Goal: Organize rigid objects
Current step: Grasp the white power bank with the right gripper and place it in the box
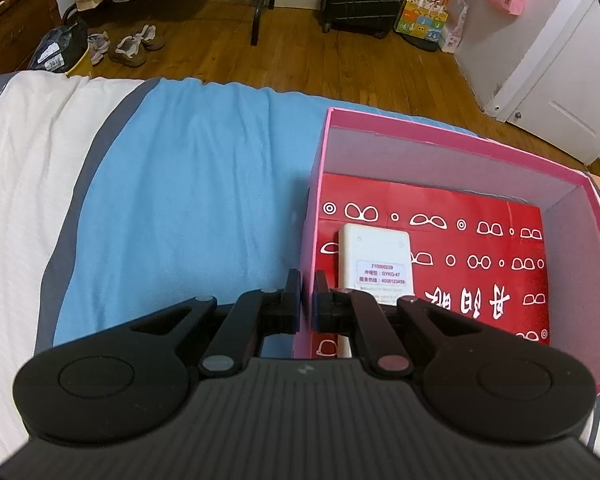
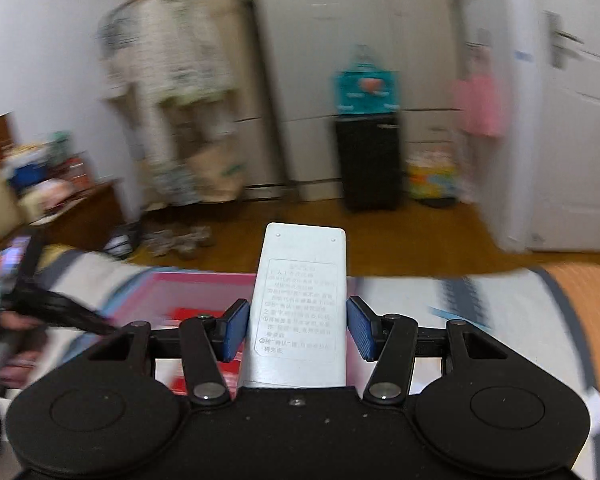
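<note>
The pink box (image 1: 440, 152) looks like matt cardboard with a glossy red printed floor. The white remote (image 1: 376, 260) inside it is smooth matt plastic with a paper label. Under it, the blue blanket (image 1: 188, 200) is soft, faintly fuzzy cloth. The far floor (image 1: 300, 60) is polished wood planks.

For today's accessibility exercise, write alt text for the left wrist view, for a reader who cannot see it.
The left gripper pinches the near-left wall of an open pink box resting on a blue blanket. Inside, a white remote lies label-up on red printed cartons; beyond the bed are wooden floor and shoes.
</note>
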{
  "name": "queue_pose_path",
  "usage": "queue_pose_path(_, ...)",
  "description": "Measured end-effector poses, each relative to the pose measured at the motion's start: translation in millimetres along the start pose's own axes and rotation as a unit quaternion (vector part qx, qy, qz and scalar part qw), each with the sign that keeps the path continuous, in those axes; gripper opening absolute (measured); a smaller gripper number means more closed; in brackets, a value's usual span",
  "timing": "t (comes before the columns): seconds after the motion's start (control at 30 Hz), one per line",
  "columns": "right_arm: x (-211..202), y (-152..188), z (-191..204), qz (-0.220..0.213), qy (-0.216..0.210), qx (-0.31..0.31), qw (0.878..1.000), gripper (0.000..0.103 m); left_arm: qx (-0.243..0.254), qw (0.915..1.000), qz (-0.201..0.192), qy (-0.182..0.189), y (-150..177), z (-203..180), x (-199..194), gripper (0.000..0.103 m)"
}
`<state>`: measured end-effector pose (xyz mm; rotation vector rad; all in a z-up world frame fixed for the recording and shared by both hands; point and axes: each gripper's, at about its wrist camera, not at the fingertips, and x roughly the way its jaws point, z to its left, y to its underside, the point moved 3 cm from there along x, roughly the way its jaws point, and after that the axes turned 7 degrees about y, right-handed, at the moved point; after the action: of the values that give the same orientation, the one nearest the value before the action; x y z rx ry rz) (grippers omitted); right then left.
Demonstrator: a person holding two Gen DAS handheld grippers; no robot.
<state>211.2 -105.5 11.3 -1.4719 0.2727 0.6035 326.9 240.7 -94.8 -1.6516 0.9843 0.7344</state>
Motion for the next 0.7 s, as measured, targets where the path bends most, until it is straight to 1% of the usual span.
queue_pose_path(0.03, 6, -4, 15, 0.011, -0.014, -0.004, 1.0, 0.059, -0.001, 1.0, 0.0, 0.0, 0, 0, 0, 0.005)
queue_pose_path(0.1, 25, -8, 40, 0.045, -0.033, 0.001, 0.998, 0.059, -0.001, 1.0, -0.001, 0.002, 0, 1, -1, 0.005)
queue_pose_path(0.13, 41, -9, 52, 0.069, -0.043, 0.016, 0.997, 0.059, -0.001, 1.0, -0.001, 0.004, 0, 1, -1, 0.005)
queue_pose_path(0.2, 69, -5, 68, 0.094, -0.064, 0.058, 0.992, 0.059, -0.003, 1.0, -0.003, 0.008, 1, 3, -1, 0.005)
queue_pose_path(0.27, 96, 1, 79, 0.122, -0.07, 0.083, 0.987, 0.059, -0.003, 0.9999, -0.004, 0.01, 1, 3, -2, 0.005)
queue_pose_path(0.37, 130, 17, 92, 0.167, -0.052, 0.102, 0.979, 0.059, 0.001, 0.9999, -0.004, 0.011, 2, 3, -3, 0.005)
queue_pose_path(0.43, 149, 26, 99, 0.189, -0.018, 0.09, 0.978, 0.059, 0.0, 0.9999, -0.003, 0.013, 1, 4, -3, 0.005)
queue_pose_path(0.5, 162, 35, 109, 0.212, 0.003, 0.083, 0.974, 0.059, -0.002, 0.9999, -0.003, 0.016, 1, 5, -2, 0.005)
queue_pose_path(0.6, 177, 47, 114, 0.254, 0.007, 0.1, 0.962, 0.059, -0.003, 0.9998, -0.003, 0.019, 1, 5, -2, 0.006)
queue_pose_path(0.7, 186, 58, 115, 0.28, 0.015, 0.119, 0.952, 0.059, -0.003, 0.9998, -0.002, 0.019, 2, 6, -2, 0.006)
